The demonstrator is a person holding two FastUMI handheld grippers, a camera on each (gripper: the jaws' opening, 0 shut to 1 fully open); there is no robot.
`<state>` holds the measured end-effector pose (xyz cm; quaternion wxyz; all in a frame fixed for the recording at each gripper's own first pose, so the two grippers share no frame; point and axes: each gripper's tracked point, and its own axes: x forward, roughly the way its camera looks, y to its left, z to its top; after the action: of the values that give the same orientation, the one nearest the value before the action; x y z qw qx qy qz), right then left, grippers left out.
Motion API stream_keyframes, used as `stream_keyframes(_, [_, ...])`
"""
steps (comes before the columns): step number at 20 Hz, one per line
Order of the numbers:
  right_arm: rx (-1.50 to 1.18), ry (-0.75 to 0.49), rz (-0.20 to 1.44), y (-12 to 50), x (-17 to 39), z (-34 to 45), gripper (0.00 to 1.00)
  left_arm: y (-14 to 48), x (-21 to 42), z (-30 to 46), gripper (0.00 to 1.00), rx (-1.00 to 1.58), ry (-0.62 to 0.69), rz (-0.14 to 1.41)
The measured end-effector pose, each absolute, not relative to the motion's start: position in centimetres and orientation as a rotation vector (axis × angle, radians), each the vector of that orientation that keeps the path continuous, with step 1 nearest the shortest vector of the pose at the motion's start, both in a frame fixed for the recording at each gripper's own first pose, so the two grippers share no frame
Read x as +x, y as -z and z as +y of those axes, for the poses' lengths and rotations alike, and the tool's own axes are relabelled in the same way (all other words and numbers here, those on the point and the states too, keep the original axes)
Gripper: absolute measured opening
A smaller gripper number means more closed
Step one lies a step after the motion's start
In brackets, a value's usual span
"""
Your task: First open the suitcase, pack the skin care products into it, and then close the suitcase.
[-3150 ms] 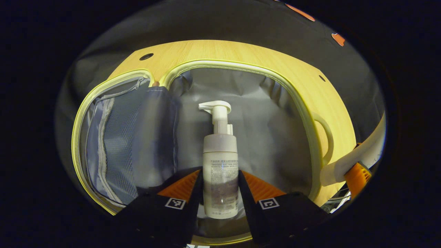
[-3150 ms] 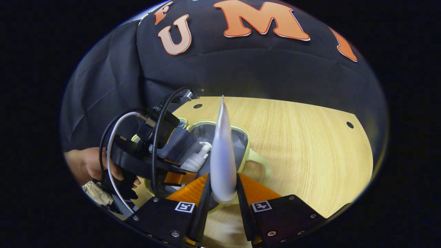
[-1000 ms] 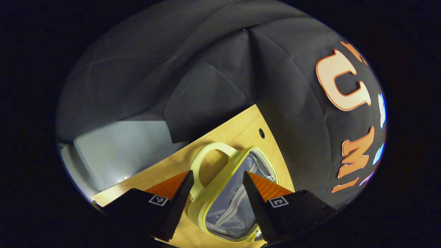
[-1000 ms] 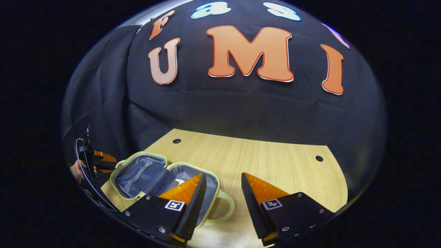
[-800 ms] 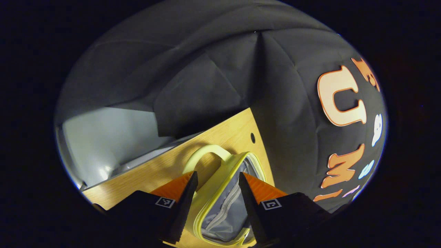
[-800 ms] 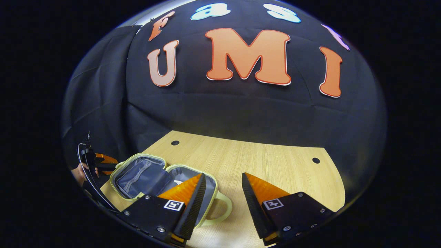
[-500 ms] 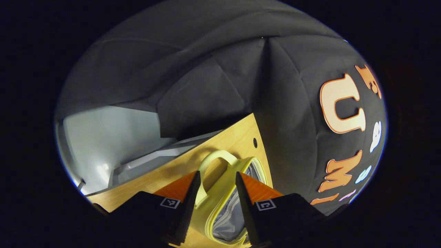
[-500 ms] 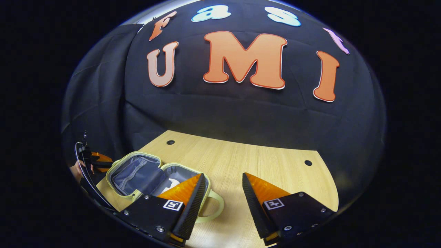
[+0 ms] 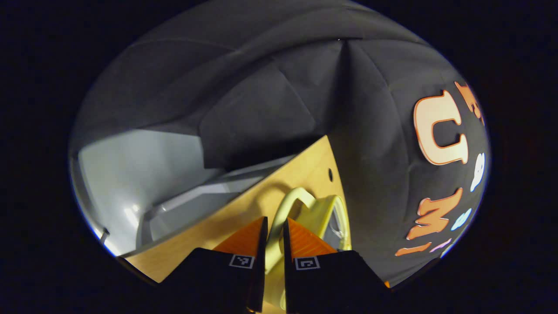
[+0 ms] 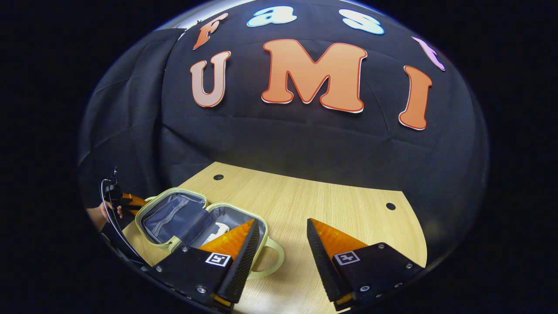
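My left hand-held gripper [image 9: 273,244] pinches the suitcase [image 10: 174,218] lid's stiff handle [image 9: 283,209] at 12 o'clock; right hand-held gripper [image 10: 279,253] spread, idle.

Left gripper [image 9: 273,244]: fingers nearly together, apparently pinching a handle [image 9: 285,209] between them. Right gripper [image 10: 279,244]: fingers spread wide, nothing between them. A hand [image 10: 102,213] grips the left gripper's body.

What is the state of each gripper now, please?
Left gripper: closed on the suitcase handle.
Right gripper: open, holding nothing, above the table.
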<state>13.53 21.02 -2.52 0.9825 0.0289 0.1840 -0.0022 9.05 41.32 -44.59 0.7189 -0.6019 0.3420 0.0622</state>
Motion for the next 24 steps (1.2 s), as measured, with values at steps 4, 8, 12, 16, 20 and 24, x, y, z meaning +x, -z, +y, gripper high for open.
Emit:
stream_keyframes(4, [0.051,0.021,0.364,2.4,12.5,19.6,0.72,39.3,9.4,41.8,0.19,-1.303,-0.010,0.596])
stream_keyframes(8, [0.072,0.027,0.352,2.3,12.3,18.3,0.72,31.7,9.3,42.7,0.19,-1.266,0.109,0.455])
stream_keyframes(12, [0.089,0.011,0.328,1.9,12.4,17.5,0.72,24.4,10.1,40.6,0.19,-1.232,0.204,0.383])
stream_keyframes(16, [0.090,-0.004,0.302,1.5,12.1,16.4,0.67,18.0,9.3,36.9,0.19,-1.189,0.303,0.318])
stream_keyframes(20, [0.103,-0.011,0.278,1.1,11.6,14.7,0.67,12.9,9.2,31.6,0.22,-1.151,0.384,0.295])
stream_keyframes(24, [0.128,-0.017,0.258,1.1,10.6,12.7,0.72,9.9,9.0,27.4,0.24,-1.106,0.424,0.298])
